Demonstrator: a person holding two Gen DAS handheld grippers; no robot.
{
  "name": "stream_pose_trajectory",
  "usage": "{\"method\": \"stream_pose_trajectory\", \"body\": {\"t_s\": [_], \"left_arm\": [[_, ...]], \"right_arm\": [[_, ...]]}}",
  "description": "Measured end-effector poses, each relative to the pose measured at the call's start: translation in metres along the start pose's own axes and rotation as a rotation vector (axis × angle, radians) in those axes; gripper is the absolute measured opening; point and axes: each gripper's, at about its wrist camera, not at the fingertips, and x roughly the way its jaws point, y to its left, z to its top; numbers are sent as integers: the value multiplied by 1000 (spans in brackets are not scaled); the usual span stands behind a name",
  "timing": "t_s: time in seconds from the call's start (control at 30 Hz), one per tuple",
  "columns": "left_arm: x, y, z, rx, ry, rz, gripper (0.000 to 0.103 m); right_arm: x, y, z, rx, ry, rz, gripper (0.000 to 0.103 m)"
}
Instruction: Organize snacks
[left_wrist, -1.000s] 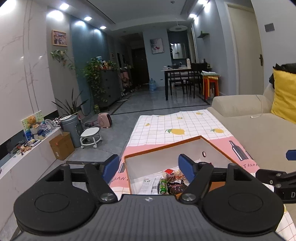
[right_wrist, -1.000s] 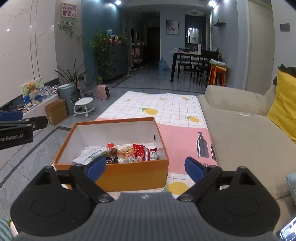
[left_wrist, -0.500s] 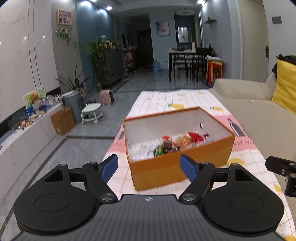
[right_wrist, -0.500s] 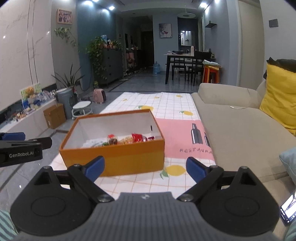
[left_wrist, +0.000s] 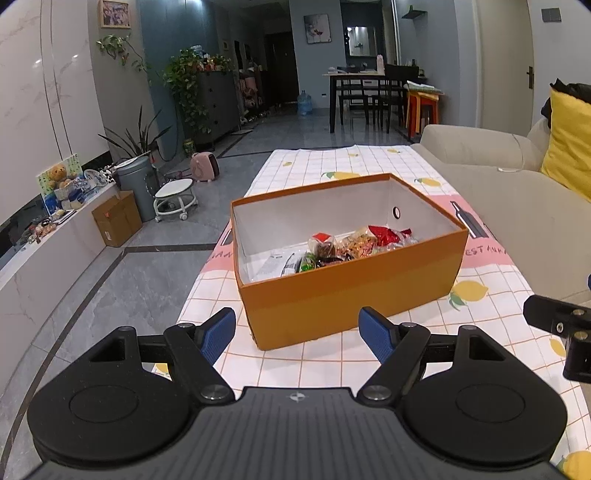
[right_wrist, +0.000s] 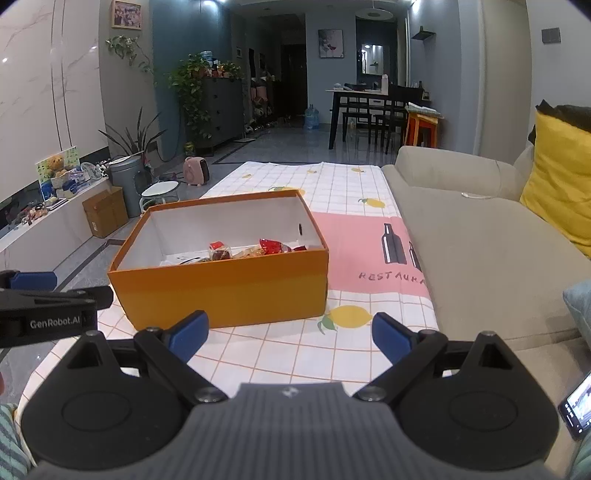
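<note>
On the lemon-print tablecloth sits an orange box, at twelve o'clock from the left gripper, with snack packets piled along its near wall. Both the left gripper and the right gripper hover short of it, jaws spread wide and empty. At three o'clock runs a beige sofa.

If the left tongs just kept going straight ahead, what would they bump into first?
Most likely the near orange wall of the box holding the snacks. The left tongs stand open and empty, pointing at it; depth is hard to judge.
</note>
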Motion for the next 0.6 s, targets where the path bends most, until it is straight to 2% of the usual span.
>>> {"method": "stream_pose_trajectory", "body": {"t_s": [0.6], "left_arm": [[1, 2, 0, -12, 8, -5, 89]], "right_arm": [[4, 0, 2, 2, 5, 1, 92]]}}
